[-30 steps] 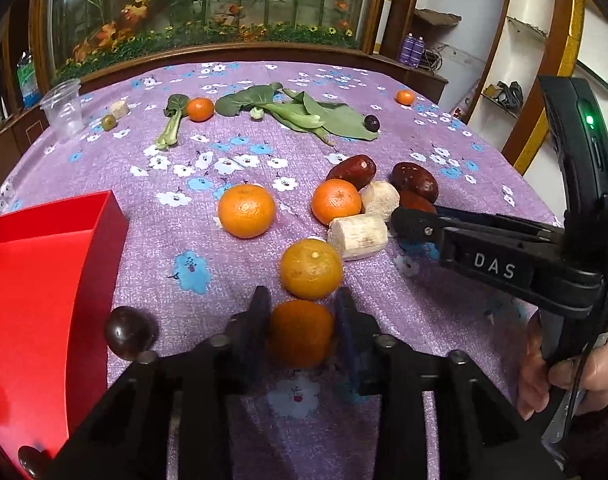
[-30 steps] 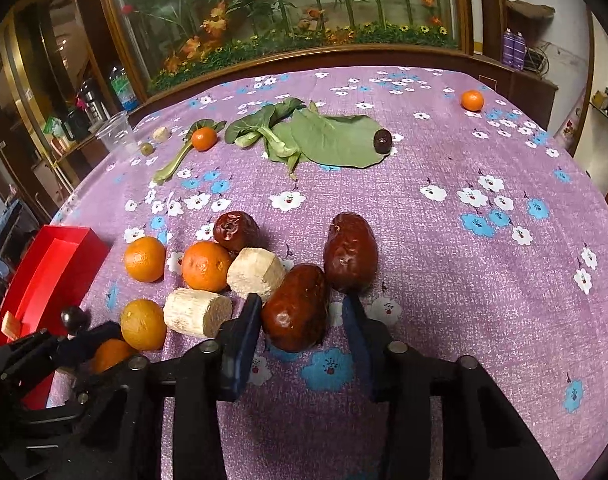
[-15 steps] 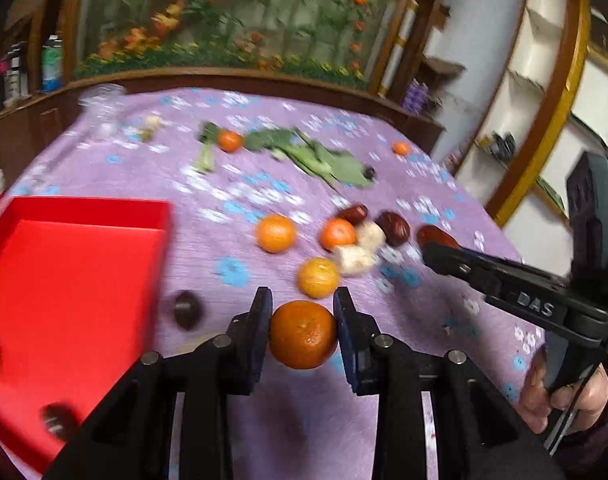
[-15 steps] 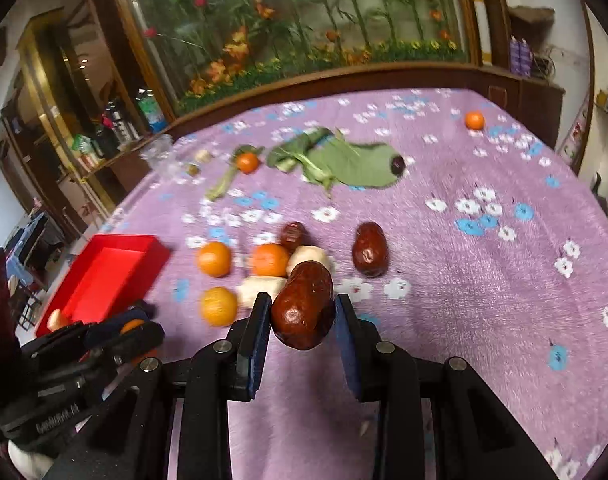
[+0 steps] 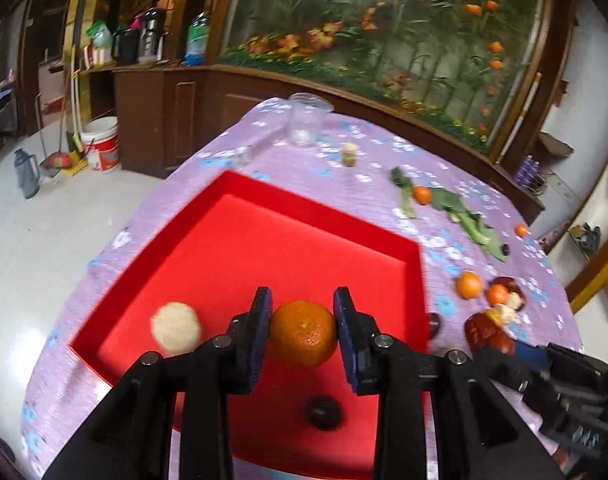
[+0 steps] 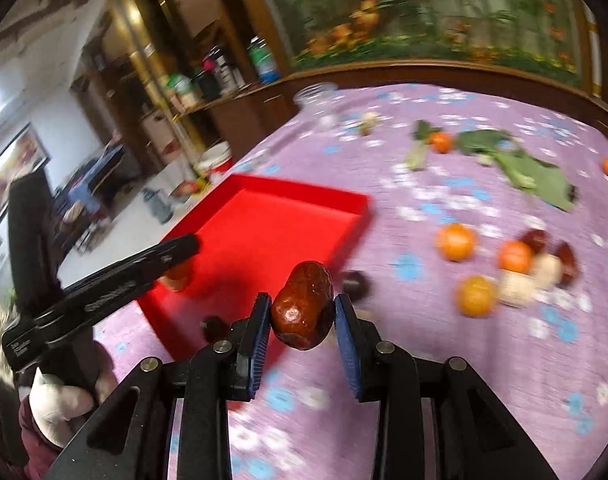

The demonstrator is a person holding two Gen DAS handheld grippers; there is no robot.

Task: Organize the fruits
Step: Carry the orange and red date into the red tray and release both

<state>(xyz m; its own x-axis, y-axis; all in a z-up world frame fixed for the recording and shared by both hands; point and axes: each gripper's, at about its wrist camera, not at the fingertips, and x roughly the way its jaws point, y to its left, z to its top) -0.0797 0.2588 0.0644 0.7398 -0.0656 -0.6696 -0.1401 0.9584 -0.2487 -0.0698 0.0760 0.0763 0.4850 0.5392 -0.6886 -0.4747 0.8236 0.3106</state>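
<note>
My left gripper (image 5: 302,333) is shut on an orange (image 5: 302,334) and holds it above the red tray (image 5: 263,216). The tray holds a pale round fruit (image 5: 176,327) and a dark round fruit (image 5: 323,412). My right gripper (image 6: 302,312) is shut on a large red date (image 6: 302,305), held in the air beside the tray's near right corner (image 6: 344,200). The left gripper's arm (image 6: 103,284) crosses the right wrist view over the tray. Loose oranges (image 6: 456,241) and red dates (image 6: 536,240) lie on the purple cloth to the right.
Pale root pieces (image 6: 518,288) lie among the loose fruit. A dark round fruit (image 6: 354,283) sits just outside the tray. Green leaves (image 6: 536,172), a small orange (image 6: 441,142) and a clear cup (image 5: 304,124) are at the far side. The table edge drops to the floor on the left.
Both grippers have swung left with their fruit. The left one now holds the orange over the tray; the right one has carried the date up beside the tray.
</note>
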